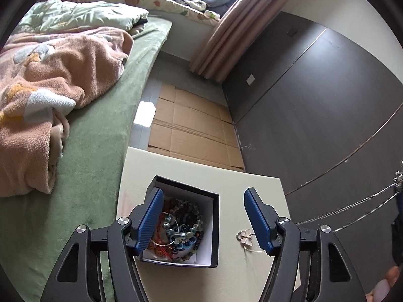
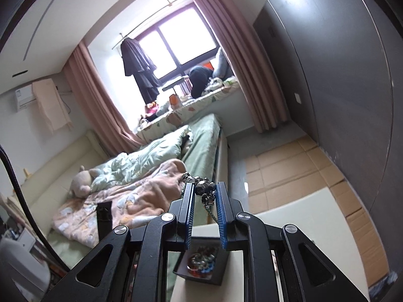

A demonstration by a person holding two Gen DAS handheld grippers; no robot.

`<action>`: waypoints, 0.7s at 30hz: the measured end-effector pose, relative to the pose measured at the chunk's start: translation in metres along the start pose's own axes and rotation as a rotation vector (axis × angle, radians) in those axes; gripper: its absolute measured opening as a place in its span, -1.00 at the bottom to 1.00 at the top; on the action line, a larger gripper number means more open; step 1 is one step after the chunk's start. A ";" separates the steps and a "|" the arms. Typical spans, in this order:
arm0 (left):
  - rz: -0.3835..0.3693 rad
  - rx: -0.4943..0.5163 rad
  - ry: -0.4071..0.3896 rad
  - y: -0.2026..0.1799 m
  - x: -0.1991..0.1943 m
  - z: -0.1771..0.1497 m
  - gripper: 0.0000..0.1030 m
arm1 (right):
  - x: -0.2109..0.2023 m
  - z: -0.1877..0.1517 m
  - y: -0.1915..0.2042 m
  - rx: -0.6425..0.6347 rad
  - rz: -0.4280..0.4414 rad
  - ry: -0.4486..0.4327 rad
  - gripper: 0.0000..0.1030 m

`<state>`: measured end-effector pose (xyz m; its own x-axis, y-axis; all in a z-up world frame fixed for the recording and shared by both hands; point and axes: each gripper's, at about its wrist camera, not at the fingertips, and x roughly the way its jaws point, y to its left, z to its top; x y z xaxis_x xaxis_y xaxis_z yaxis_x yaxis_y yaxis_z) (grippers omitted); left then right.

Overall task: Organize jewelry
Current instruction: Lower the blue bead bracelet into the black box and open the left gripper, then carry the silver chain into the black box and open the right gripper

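Observation:
A black jewelry box (image 1: 214, 229) with a white lining stands on a cream foam pad (image 1: 252, 271); it holds a heap of beaded bracelets (image 1: 180, 229). My left gripper (image 1: 204, 219) is open and hovers over the box's right half. A butterfly pendant (image 1: 243, 237) on a thin silver chain (image 1: 352, 205) lies on the pad beside the box. The chain runs taut to the right. My right gripper (image 2: 205, 196) is shut on a silver beaded chain (image 2: 205, 190), held high above the box (image 2: 201, 264).
A bed (image 1: 83, 176) with a green sheet and a peach blanket (image 1: 50, 80) lies left of the pad. Flattened cardboard (image 1: 194, 130) covers the floor beyond. A dark wardrobe wall (image 1: 314, 105) stands to the right. A hand (image 1: 385, 287) shows at the lower right.

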<state>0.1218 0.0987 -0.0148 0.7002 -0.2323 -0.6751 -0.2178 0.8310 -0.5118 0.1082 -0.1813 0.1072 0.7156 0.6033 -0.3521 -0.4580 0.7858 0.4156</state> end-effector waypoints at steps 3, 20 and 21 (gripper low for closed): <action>-0.019 -0.011 0.000 0.002 -0.004 0.001 0.31 | -0.006 0.009 0.015 -0.030 -0.003 -0.015 -0.65; -0.074 -0.103 -0.062 0.029 -0.039 0.011 0.31 | -0.020 0.051 0.101 -0.185 -0.024 -0.087 -0.65; -0.077 -0.106 -0.061 0.030 -0.040 0.011 0.31 | -0.018 0.052 0.105 -0.190 -0.027 -0.087 -0.65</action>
<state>0.0949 0.1389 0.0029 0.7573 -0.2595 -0.5993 -0.2301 0.7528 -0.6168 0.0746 -0.1171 0.2004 0.7680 0.5743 -0.2834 -0.5236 0.8179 0.2385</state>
